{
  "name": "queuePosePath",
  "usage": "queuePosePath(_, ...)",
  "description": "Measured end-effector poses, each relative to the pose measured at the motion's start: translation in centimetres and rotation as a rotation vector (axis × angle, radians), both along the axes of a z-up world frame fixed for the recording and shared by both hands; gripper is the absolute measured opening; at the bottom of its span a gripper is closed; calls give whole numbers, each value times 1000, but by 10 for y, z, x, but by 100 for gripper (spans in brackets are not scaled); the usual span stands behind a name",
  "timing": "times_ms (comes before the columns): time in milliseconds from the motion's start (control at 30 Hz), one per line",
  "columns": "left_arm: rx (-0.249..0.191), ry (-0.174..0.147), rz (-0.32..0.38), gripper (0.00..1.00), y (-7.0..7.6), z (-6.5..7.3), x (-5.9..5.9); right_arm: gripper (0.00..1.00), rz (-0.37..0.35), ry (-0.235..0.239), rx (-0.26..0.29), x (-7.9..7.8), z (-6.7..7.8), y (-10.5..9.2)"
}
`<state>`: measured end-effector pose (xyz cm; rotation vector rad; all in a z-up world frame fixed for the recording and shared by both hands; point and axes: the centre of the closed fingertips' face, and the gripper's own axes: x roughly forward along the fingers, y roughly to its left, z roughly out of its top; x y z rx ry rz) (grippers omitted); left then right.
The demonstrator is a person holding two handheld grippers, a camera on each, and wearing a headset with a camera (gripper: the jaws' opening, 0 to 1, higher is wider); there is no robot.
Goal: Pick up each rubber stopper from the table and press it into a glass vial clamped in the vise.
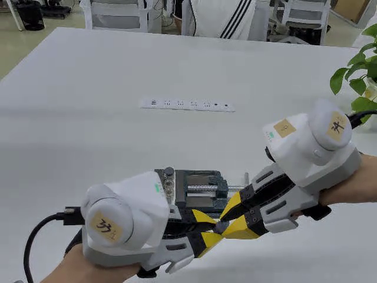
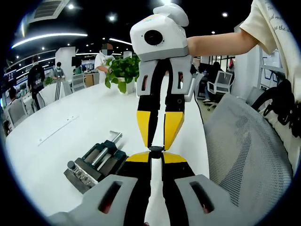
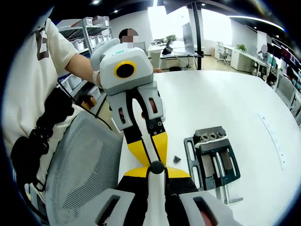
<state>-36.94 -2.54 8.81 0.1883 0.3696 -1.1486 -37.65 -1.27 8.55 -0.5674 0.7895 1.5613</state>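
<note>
A small dark round rubber stopper (image 3: 156, 166) is held in the air just in front of the vise (image 3: 211, 157), where the yellow tips of both tools meet nose to nose. The right hand-held gripper (image 3: 156, 173) appears to pinch it between its tips. The left hand-held gripper (image 2: 156, 157) has its jaws pressed together, and their tips touch the stopper from the other side. A second small dark stopper (image 3: 177, 159) lies on the counter (image 1: 118, 71), just beside the vise. The vise is dark grey, with a screw and a handle. It clamps a short row of glass vials (image 3: 211, 137) at one end, and in the head view one vial has a dark top. The two crossed tools hide the near edge of the vise in the head view. The counter is pale grey and broad. A white power strip (image 1: 187, 104) lies farther back on it, and a leafy green plant (image 1: 359, 71) stands at its right edge. A black cable (image 1: 35, 236) trails from the left tool. A grey mesh chair (image 3: 82, 160) stands by the person, in an open office with ceiling lights.
</note>
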Motion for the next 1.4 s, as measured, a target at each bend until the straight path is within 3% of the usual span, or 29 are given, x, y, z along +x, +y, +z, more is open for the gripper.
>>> queuePosePath(667,3,19,5,4,0,-3,1,7,38,-52,-49,-3,-1,2)
queuePosePath(833,9,9,2,4,1,-4,1,6,5,-12,-53,0,-2,2)
queuePosePath(1400,18,10,-4,7,1,-8,1,6,42,-23,-89,-1,-4,1)
